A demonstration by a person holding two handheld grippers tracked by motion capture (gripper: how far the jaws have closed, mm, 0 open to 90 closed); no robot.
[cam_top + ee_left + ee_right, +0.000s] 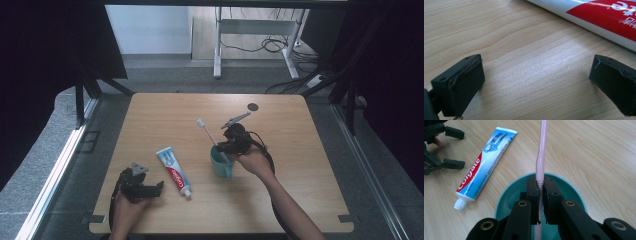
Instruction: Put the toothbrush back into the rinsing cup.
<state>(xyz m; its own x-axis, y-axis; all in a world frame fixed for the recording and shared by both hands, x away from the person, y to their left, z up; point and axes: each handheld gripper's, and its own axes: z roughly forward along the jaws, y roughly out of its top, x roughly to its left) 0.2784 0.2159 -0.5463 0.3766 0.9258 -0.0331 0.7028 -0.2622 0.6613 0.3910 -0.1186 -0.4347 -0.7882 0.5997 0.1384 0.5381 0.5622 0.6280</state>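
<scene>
The right gripper [541, 187] has its jaws clamped narrow on the ribbed neck of a pink toothbrush [541, 150], directly over the mouth of a teal cup [574, 192]. In the high view the toothbrush [206, 131] slants up and away from the cup [220, 162], white bristle head uppermost and clear of everything; its handle end runs down between the jaws into the cup. I cannot tell whether it touches the bottom.

Risks, as I judge them. The grip sits on a thin, rounded shaft, so the brush could pivot or slip between the pads if the hand tilts. The jaws hang just inside the rim; a sideways drift would knock the cup, which stands free on the wooden table [300, 130] and could tip towards its handle side. Letting go while the brush leans this far may let the long upper part lever the light cup over.

The left gripper [141, 186] rests near the table's front edge with its jaws spread wide and nothing between them. A Colgate toothpaste tube [173, 171] lies flat just beside it, cap towards the person, well apart from the cup.

The toothbrush is slender, pale pink, straight above the grip, with a ridged section where the pads bite.
</scene>
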